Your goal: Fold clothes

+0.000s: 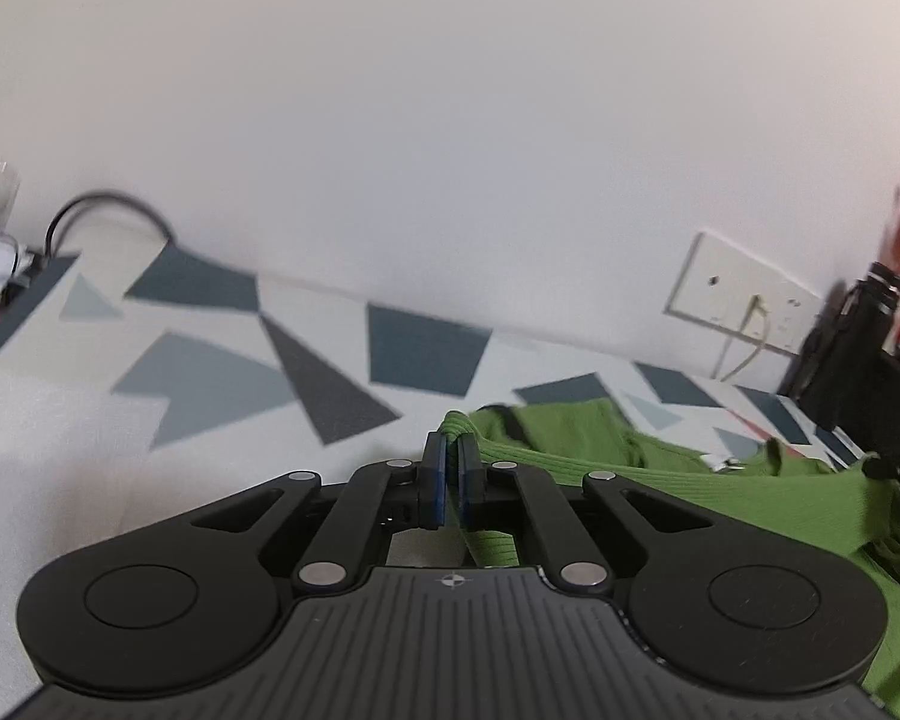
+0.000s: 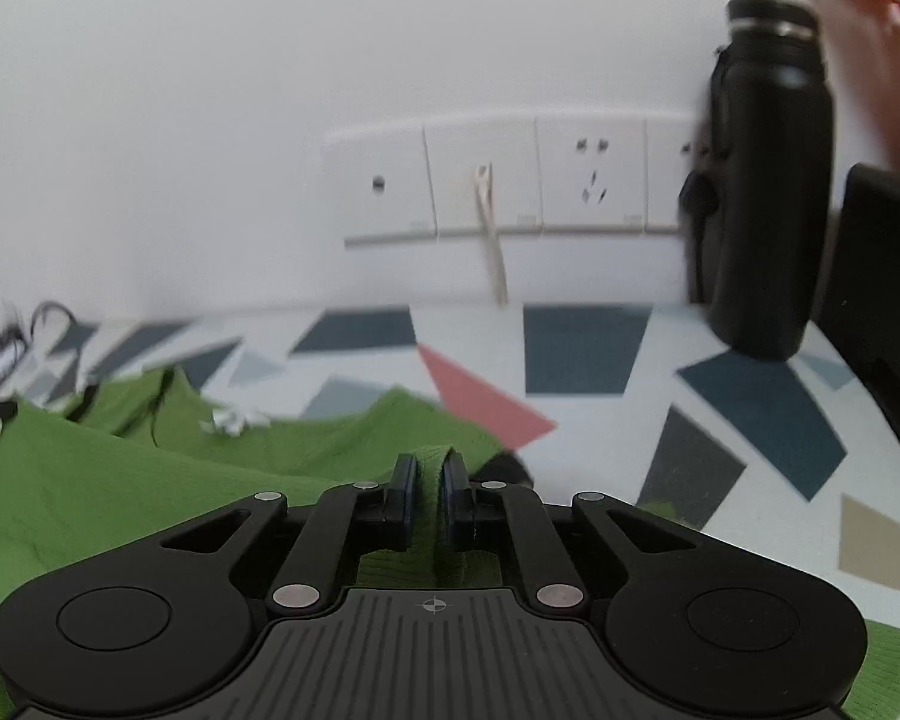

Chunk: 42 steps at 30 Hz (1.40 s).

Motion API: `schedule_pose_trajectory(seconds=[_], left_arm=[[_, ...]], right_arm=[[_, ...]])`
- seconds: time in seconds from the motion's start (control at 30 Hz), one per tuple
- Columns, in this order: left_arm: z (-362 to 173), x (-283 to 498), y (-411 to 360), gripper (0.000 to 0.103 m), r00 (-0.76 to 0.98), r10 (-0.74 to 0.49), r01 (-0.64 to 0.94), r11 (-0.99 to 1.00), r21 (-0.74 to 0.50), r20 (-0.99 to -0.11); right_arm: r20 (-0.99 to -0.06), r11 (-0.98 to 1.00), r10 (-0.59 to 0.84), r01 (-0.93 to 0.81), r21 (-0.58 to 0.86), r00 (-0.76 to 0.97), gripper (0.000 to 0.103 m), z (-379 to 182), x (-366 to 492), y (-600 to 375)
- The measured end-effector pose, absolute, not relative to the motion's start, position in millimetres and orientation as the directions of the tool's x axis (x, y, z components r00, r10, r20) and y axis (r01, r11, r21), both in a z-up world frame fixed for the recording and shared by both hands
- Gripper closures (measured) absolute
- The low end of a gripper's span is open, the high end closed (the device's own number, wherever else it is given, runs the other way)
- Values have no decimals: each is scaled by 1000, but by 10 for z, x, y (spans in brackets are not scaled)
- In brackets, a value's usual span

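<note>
The left gripper [image 1: 449, 468] and right gripper [image 2: 429, 486] each pinch a bunched edge of the ribbed green knit garment [image 1: 720, 498], lifting it between them for a fold over the white cloth with grey and pink triangles [image 2: 576, 348]. Beyond the garment stands a black bottle [image 2: 768, 180]; motion blur obscures its hem.
</note>
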<state>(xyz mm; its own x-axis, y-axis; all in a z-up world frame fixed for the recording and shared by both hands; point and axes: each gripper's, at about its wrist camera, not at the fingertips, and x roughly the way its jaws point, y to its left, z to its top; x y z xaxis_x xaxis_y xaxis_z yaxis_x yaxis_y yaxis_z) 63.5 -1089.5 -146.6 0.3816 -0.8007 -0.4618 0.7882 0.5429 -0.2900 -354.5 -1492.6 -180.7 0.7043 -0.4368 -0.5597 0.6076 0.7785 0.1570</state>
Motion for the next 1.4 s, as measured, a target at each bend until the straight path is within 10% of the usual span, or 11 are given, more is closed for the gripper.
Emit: schedule_pose_trajectory(seconds=[0.33,0.43,0.5,0.73,1.4], left_arm=[[-1441,685,-11042,99,415,-785,784,565,-256,-460],[-1522,744,-11069,99,414,-757,778,583,-236,-505],[-1522,742,-11056,89,422,-731,771,601,-212,-536],[-1310,303,-10744,42,338,-766,856,491,-160,-546],[-1583,-381,-10652,1,472,-634,812,583,23,-613]], right_arm=[[-577,751,-455,640,160,678,94,-1933,-3465,-15016],[-576,742,-470,653,153,669,66,-1926,-3511,-14998],[-563,737,-475,655,166,677,51,-1880,-3615,-14964],[-554,754,-445,628,192,703,51,-1737,-4003,-14758],[-554,578,-662,814,50,504,8,-2027,-4708,-14572]])
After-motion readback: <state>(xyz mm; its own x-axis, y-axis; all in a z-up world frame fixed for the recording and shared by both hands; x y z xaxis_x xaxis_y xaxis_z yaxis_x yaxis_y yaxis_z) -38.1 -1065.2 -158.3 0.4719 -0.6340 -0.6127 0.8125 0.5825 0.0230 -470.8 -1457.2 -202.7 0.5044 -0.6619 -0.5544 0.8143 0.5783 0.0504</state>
